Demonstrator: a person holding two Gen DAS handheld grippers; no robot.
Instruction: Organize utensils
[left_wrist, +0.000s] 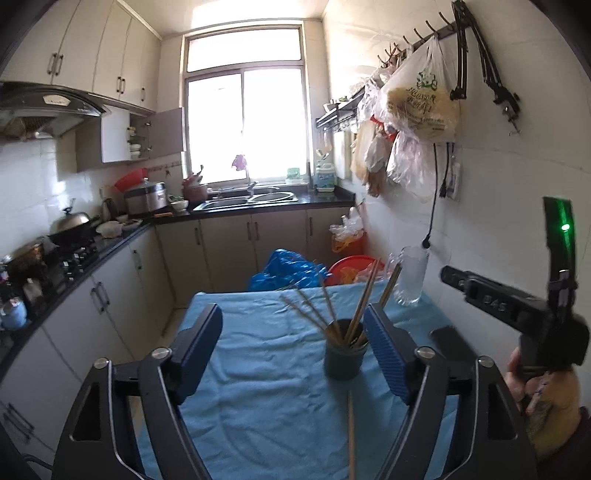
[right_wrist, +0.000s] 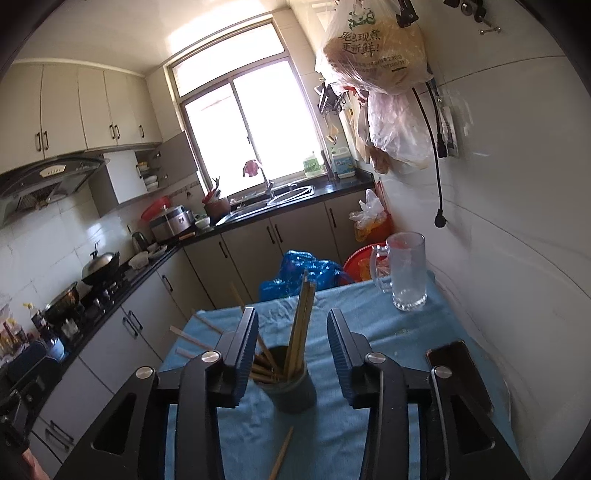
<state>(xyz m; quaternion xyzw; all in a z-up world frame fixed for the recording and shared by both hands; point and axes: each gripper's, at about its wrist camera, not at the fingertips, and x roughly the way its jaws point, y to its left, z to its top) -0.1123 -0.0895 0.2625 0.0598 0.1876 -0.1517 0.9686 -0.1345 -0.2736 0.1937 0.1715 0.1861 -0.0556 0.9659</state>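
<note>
A dark round cup (left_wrist: 345, 354) stands on the blue cloth (left_wrist: 258, 387) and holds several wooden chopsticks (left_wrist: 360, 306) that fan out of it. One loose chopstick (left_wrist: 351, 435) lies on the cloth in front of the cup. My left gripper (left_wrist: 293, 321) is open and empty, with the cup just ahead near its right finger. In the right wrist view, my right gripper (right_wrist: 291, 325) is open, and the cup (right_wrist: 291, 391) sits in the gap between its fingers without touching the pads. The loose chopstick (right_wrist: 282, 456) lies below it.
A glass mug (right_wrist: 406, 273) stands at the table's far right corner. A dark phone (right_wrist: 458, 373) lies by the right wall. A person's hand (left_wrist: 535, 387) grips the right gripper's handle. Blue bags (left_wrist: 288, 269) and a red basin (left_wrist: 351, 266) sit beyond the table; kitchen counters run along the left.
</note>
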